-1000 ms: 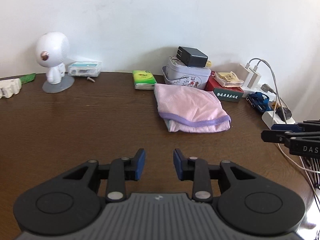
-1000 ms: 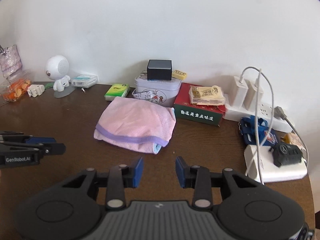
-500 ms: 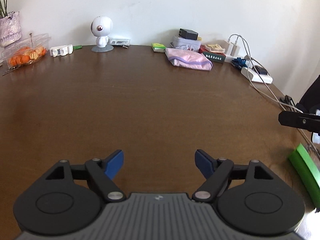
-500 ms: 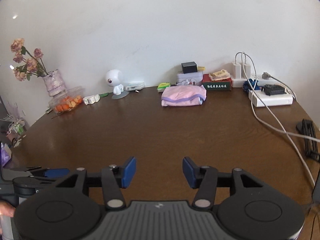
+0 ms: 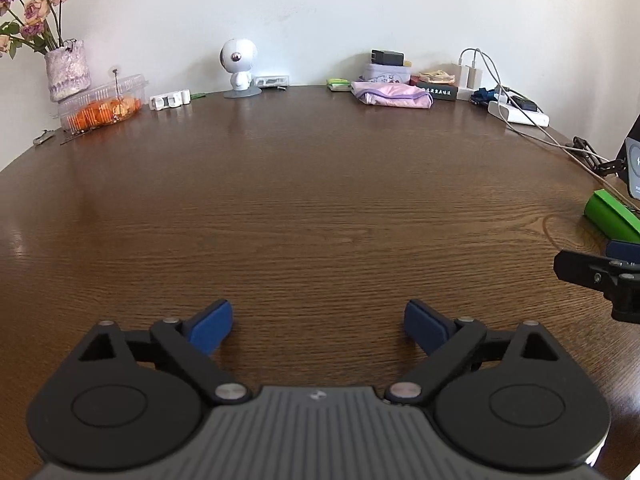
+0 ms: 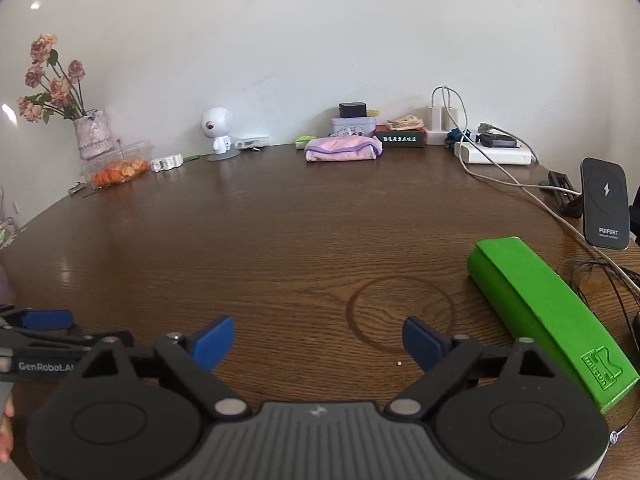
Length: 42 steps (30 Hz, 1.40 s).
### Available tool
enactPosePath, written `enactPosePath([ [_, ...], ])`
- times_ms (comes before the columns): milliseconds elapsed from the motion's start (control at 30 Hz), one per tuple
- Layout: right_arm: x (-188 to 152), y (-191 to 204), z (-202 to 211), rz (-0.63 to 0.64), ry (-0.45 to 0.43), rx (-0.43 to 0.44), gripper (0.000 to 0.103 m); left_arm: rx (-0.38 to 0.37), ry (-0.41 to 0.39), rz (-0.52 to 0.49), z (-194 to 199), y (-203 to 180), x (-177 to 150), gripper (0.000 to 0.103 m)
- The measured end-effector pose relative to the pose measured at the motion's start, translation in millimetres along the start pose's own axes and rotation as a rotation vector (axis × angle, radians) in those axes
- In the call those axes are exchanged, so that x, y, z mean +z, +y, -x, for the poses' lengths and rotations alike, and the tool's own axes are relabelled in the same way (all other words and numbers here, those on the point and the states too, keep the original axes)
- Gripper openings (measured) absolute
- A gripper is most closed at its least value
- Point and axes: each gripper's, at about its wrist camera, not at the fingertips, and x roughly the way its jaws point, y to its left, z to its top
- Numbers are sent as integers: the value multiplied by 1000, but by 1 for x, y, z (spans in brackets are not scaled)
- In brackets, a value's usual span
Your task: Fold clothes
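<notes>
While both pairs of jaws are opening with nothing between them, the folded pink garment is seen far across the brown table, against the far wall, just in front of the patterned tin and beside the dark green box. From the left gripper it lies ahead and somewhat to the right; from the right gripper it lies almost straight ahead, at. Its long axis runs left to right, along the far edge of the table. Both grippers hang over the near edge, well apart from the cloth, so neither is judged clearly nearer, though the right gripper faces it more squarely. A green case lies just to the right of the right gripper, and cables trail along the right side. No unfolded clothing is visible on the table, so this fold is judged finished.
</notes>
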Motion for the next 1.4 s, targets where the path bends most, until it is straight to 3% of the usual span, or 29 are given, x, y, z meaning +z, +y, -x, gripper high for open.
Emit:
enactPosePath([
  [67, -2, 0, -7, -11, 10, -34, 91, -4, -10, 2, -3, -2, -1, 102],
  [200, -2, 1, -14, -19, 24, -61, 92, 7, -38, 4, -7, -8, -2, 102],
  [367, -2, -3, -17, -48, 38, -71, 103, 11, -32, 22, -13, -9, 4, 102],
  [700, 2, 14, -29, 31, 84, -104, 103, -19, -16, 2, -23, -12, 13, 102],
  [1400, 7, 16, -34, 29, 88, -118, 103, -19, -17, 1, -21, -13, 13, 102],
])
